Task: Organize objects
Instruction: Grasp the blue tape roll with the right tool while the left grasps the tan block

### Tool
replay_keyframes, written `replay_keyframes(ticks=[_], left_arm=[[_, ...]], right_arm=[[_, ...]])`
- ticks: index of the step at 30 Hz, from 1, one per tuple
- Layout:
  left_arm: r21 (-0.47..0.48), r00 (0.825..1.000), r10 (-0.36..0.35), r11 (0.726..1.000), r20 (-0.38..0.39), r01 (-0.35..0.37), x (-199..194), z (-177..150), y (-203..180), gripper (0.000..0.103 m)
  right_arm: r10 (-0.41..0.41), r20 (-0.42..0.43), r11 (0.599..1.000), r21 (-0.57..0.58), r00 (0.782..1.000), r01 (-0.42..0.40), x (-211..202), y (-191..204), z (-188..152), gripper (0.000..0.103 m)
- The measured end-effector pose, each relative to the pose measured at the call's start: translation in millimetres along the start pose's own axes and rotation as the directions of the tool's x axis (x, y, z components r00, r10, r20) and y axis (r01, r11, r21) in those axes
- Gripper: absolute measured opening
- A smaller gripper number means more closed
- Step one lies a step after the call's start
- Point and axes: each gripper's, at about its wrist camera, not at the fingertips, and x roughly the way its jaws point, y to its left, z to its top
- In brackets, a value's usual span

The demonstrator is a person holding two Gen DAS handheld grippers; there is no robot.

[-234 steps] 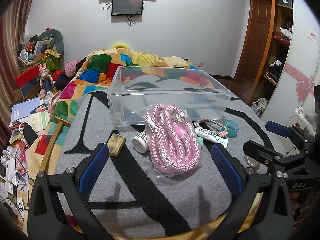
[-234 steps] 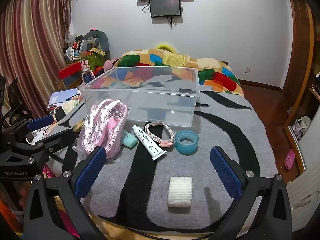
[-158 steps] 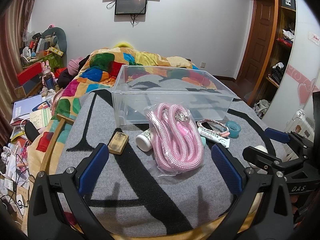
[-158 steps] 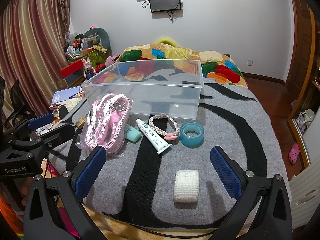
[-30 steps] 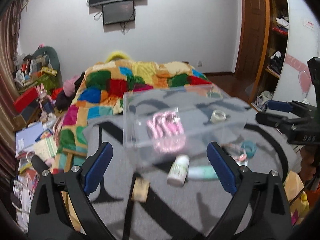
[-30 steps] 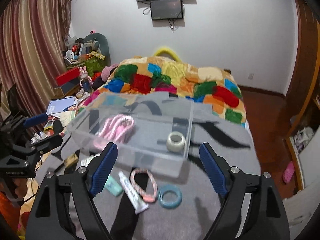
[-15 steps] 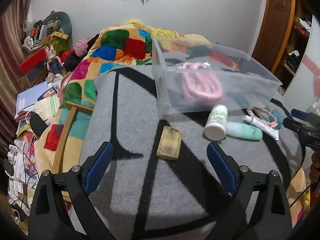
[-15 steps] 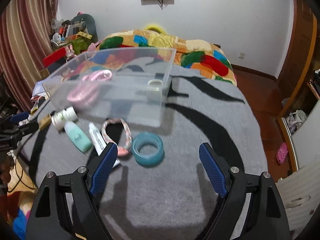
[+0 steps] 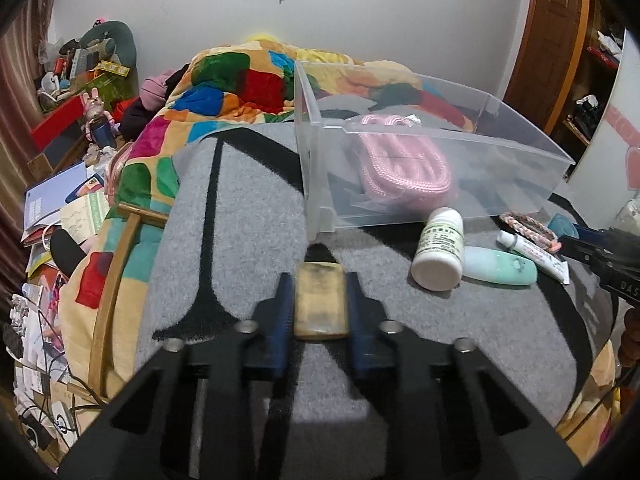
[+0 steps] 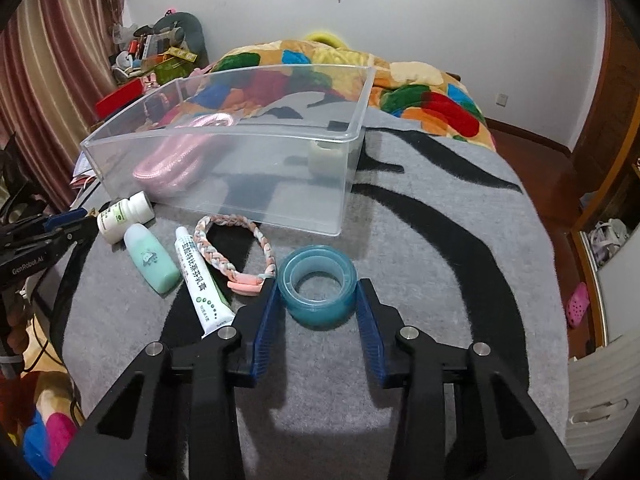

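Observation:
A clear plastic bin (image 9: 440,148) (image 10: 248,184) stands on the grey-and-black blanket and holds a pink rope (image 9: 400,164) (image 10: 180,160) and a white tape roll (image 10: 326,158). My left gripper (image 9: 320,280) is shut on a flat amber block (image 9: 320,300) lying on the blanket. My right gripper (image 10: 316,284) is closed around a teal tape roll (image 10: 317,286), its pads touching both sides. A white pill bottle (image 9: 438,248) (image 10: 124,216), a mint bottle (image 9: 500,266) (image 10: 152,260), a white tube (image 10: 200,280) and a braided band (image 10: 236,252) lie in front of the bin.
A colourful quilt (image 9: 248,84) lies behind the bin. Books and clutter (image 9: 52,208) cover the floor to the left. The blanket edge drops off at the right, by a wooden door (image 9: 556,40).
Both grippers have dropped down to the blanket and closed, the left on the amber block, the right on the teal tape roll. Earlier, the pink rope and white tape roll went into the bin.

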Motion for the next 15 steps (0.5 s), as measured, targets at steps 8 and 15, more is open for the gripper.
replay_keyframes(ticks=[8,15], left_arm=[[-0.003,0.999,-0.004,1.0,0.042,0.004,-17.5,4.0,-2.2,0.023],[0.02,0.99,-0.031,0.999,0.139,0.028,-48.8,26.2,-13.6,0.023]], right_arm=[[-0.01,0.067,1.0,0.002,0.998,0.01,-25.5,0.8,5.4,0.035],[0.016,0.148,1.0,-0.006,0.989,-0.015,-54.5,8.3,23.2,0.035]])
